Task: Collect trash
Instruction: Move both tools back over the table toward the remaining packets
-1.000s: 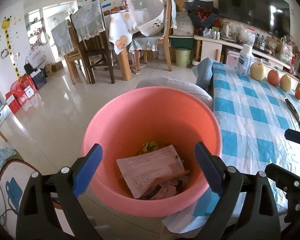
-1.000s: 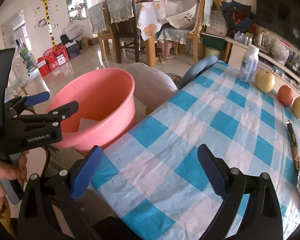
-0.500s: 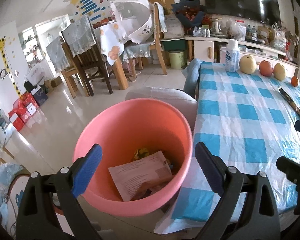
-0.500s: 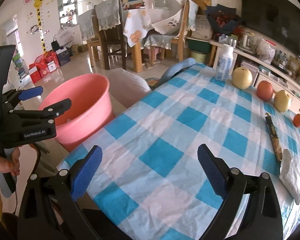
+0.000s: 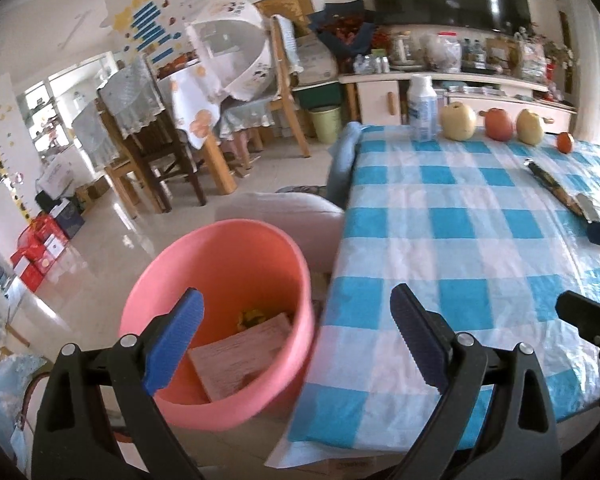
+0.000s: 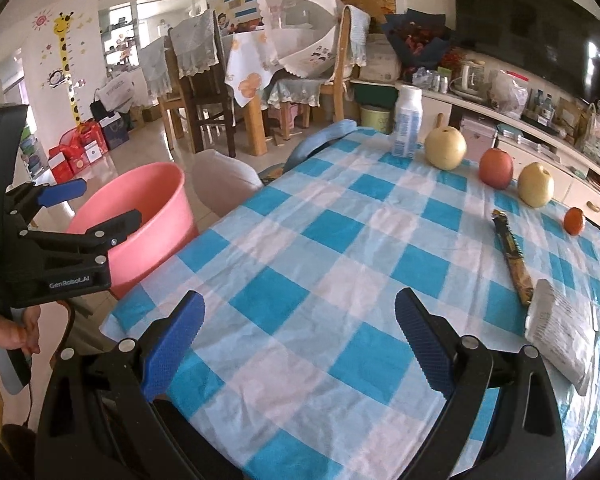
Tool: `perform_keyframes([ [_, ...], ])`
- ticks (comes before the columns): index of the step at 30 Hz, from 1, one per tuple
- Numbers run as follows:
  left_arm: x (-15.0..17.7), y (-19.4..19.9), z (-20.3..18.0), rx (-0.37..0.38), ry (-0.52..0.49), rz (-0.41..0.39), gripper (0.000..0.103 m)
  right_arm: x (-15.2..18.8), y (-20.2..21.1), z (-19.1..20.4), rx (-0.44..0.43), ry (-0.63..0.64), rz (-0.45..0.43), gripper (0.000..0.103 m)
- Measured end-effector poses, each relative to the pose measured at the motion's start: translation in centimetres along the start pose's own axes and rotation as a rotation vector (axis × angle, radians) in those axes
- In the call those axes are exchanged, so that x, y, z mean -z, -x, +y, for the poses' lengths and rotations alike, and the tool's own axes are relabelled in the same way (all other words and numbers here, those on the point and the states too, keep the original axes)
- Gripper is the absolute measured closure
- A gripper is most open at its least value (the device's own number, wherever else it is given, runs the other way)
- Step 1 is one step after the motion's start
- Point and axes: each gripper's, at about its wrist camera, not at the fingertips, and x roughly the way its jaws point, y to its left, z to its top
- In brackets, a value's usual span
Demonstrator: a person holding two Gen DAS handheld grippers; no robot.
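Observation:
A pink bucket (image 5: 220, 264) stands on the floor beside the table's left edge; it holds a paper sheet (image 5: 240, 354) and yellow scraps. It also shows in the right wrist view (image 6: 140, 196). My left gripper (image 5: 296, 340) is open and empty, above the bucket's right rim and the table edge. My right gripper (image 6: 298, 344) is open and empty over the blue checked tablecloth (image 6: 340, 248). A long dark snack wrapper (image 6: 512, 256) and a white plastic packet (image 6: 560, 332) lie at the right of the table.
A white bottle (image 6: 407, 126), two pears (image 6: 446, 148), an apple (image 6: 496, 168) and a small orange (image 6: 574, 221) line the table's far edge. A grey cushion (image 6: 220, 182) sits beyond the bucket. Chairs and a dining table stand behind.
Both grippers have drawn back and swung right. The bucket has shifted left in both views and more of the table shows, with the wrapper and packet now in the right view.

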Motion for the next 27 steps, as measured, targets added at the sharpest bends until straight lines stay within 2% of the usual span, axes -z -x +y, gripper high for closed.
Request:
perform_keyframes([
  [13,-1.0,0.9,-6.2,0.121,-0.063,0.010,0.008,1.5,2.3,-6.3,0.074,-0.079,-0.017,0.008],
  [27,-2.3,1.8,-14.4,0.163,-0.189,-0.012,0.008,2.6,5.3,-14.1,0.202,-0.167,-0.101,0.008],
])
